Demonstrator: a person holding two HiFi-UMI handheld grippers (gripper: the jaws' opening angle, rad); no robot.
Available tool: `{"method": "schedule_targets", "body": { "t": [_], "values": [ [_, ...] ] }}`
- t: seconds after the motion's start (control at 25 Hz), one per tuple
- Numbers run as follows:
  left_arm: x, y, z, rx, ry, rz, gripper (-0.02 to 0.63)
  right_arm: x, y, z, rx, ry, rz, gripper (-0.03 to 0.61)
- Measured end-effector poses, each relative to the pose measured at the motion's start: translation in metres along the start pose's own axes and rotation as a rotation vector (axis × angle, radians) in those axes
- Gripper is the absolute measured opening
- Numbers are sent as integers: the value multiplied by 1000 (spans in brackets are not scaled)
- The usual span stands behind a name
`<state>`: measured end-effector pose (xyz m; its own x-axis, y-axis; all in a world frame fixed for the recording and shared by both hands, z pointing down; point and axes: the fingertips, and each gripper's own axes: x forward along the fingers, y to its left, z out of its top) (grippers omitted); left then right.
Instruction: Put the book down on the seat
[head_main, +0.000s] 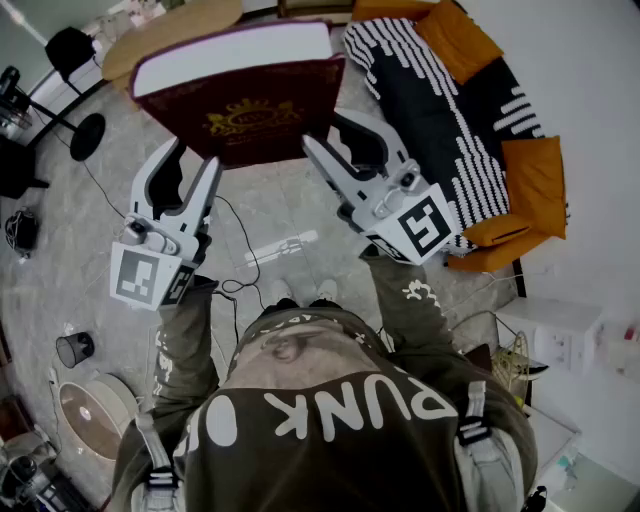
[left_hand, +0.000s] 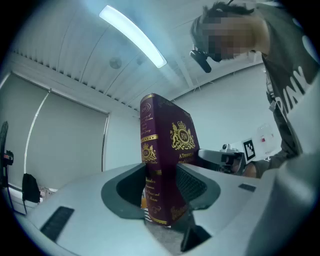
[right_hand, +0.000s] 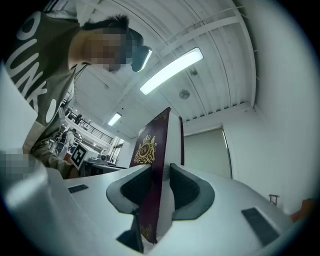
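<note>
A thick maroon book (head_main: 250, 100) with a gold crest and white page edges hangs in the air in front of me, cover facing up in the head view. My left gripper (head_main: 190, 160) grips its near left edge and my right gripper (head_main: 322, 130) its near right corner. In the left gripper view the book (left_hand: 167, 165) stands upright between the pads of my left gripper (left_hand: 162, 185). The right gripper view shows the book (right_hand: 155, 165) clamped edge-on in my right gripper (right_hand: 159, 187). The seat, a sofa (head_main: 450, 110) under a black-and-white striped throw, lies at the upper right, beyond the book.
Orange cushions (head_main: 535, 175) line the sofa's far side. A round wooden table (head_main: 170, 30) stands behind the book. A black stand (head_main: 75, 130) and cables are on the floor at the left, a black cup (head_main: 73, 348) lower left, a white cabinet (head_main: 560, 330) at the right.
</note>
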<state>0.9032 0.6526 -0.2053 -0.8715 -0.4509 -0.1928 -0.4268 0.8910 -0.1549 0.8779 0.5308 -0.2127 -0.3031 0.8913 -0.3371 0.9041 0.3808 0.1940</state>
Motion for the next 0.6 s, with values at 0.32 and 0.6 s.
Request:
{"method": "schedule_targets", "body": {
  "t": [0.32,0.6],
  "values": [
    [1,0,-1,-1,3,1,176,0,-1,-1,-1,2,-2,123],
    [6,-3,-8,6,29,-8,175,-6,-5,-7,1,20,-11,129]
  ]
}}
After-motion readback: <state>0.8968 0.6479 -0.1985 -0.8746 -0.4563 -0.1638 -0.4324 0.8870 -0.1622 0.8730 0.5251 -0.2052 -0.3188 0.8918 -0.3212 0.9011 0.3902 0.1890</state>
